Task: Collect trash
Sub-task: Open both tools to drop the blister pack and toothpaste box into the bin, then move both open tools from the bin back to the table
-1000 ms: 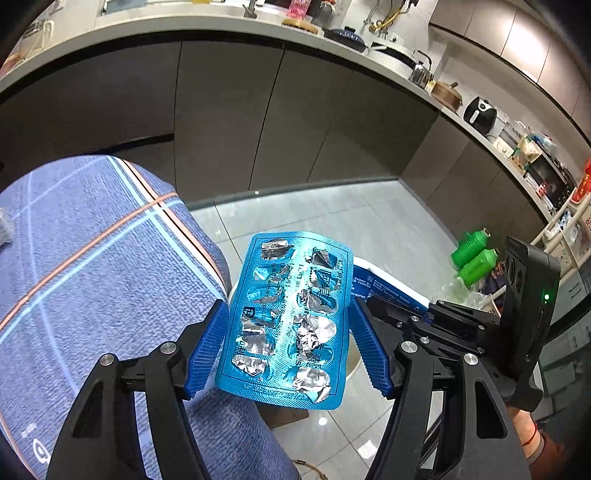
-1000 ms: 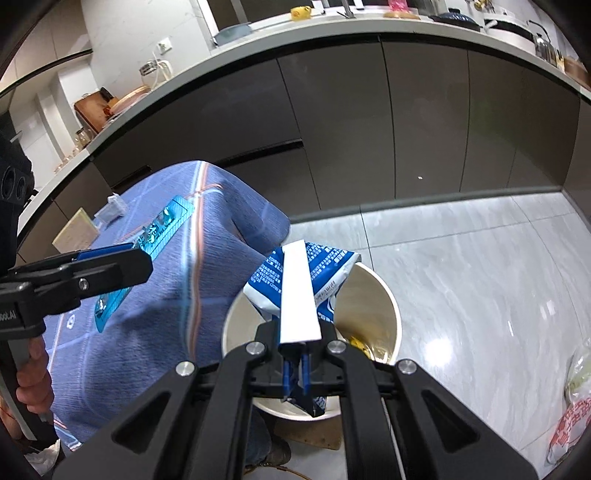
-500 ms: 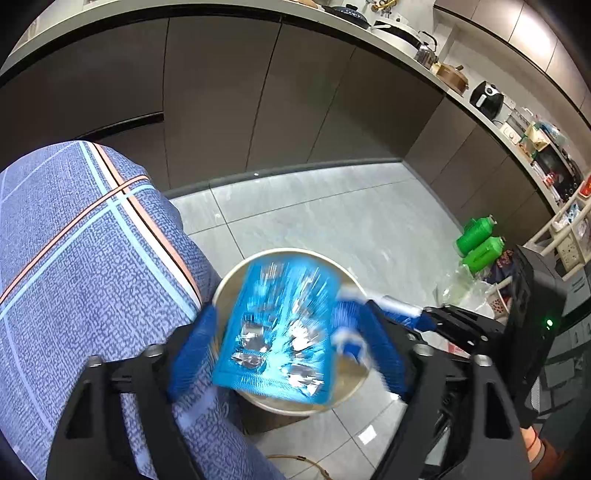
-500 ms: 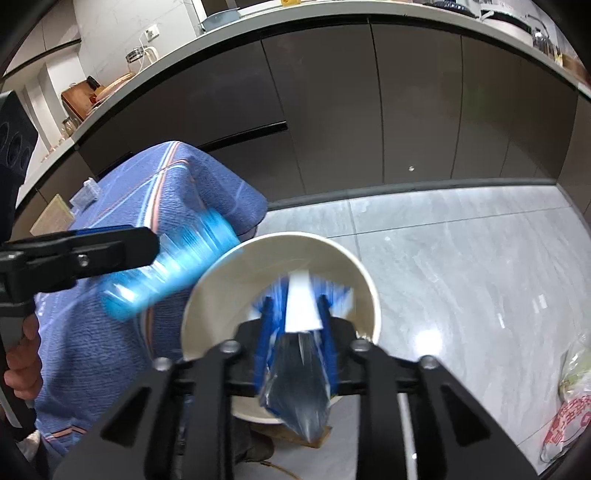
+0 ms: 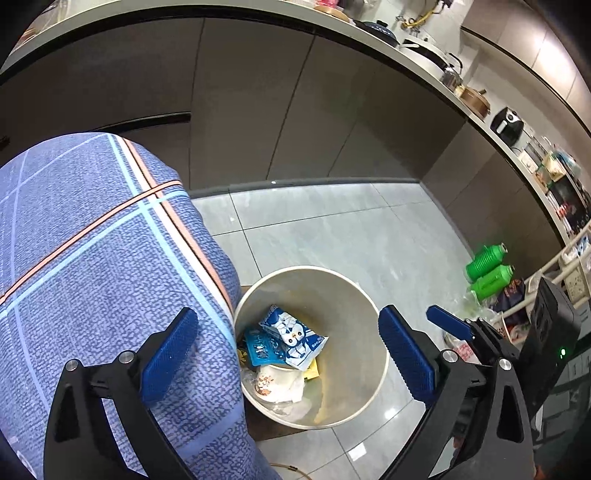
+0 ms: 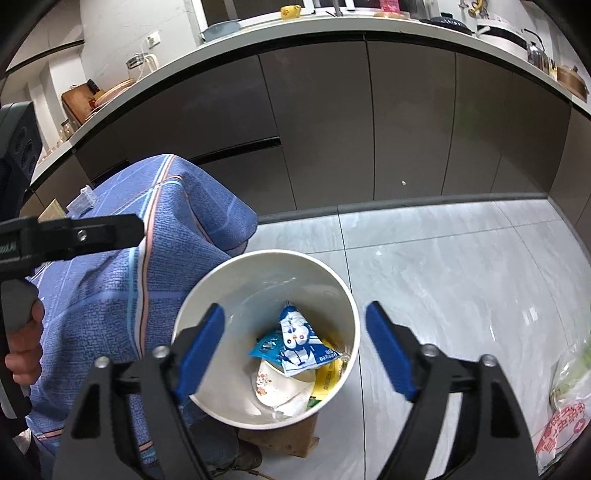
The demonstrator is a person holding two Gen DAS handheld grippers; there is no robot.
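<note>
The blue-and-white wrapper [image 6: 301, 341] with a penguin printed on it lies inside the round cream trash bin [image 6: 347, 306], on top of the other rubbish. Just to its left, partly under it, sits the blue blister pack [image 6: 263, 347]. Below both lies a white paper cup [image 6: 275, 382] with small brown marks, and a yellow packet [image 6: 328, 376] shows at the right of the heap. In the left wrist view the same heap appears at the left of the bin's floor, the wrapper [image 5: 295, 338] uppermost, the blister pack [image 5: 258, 349] beside it and the cup [image 5: 271, 380] nearer.

The bin [image 5: 380, 354] stands on the grey tiled floor [image 6: 461, 266], right beside the hanging edge of a blue checked tablecloth [image 6: 110, 295] with orange and pale stripes. A flat brown piece [image 6: 284, 441] shows under the bin's near side.

The right gripper [image 6: 295, 341] hangs over the bin's mouth; its jaws have just been opening and stand wide, with nothing between the blue pads. The left gripper [image 5: 288, 349] is also above the bin, its jaws having just spread to their widest, and they are empty too. A hand [image 6: 20, 350] holds its handle at the far left of the right wrist view.

Farther off, dark cabinet fronts [image 6: 314, 122] run under a pale countertop [image 6: 258, 33]. Two green bottles [image 5: 487, 271] stand on the floor at the right.
</note>
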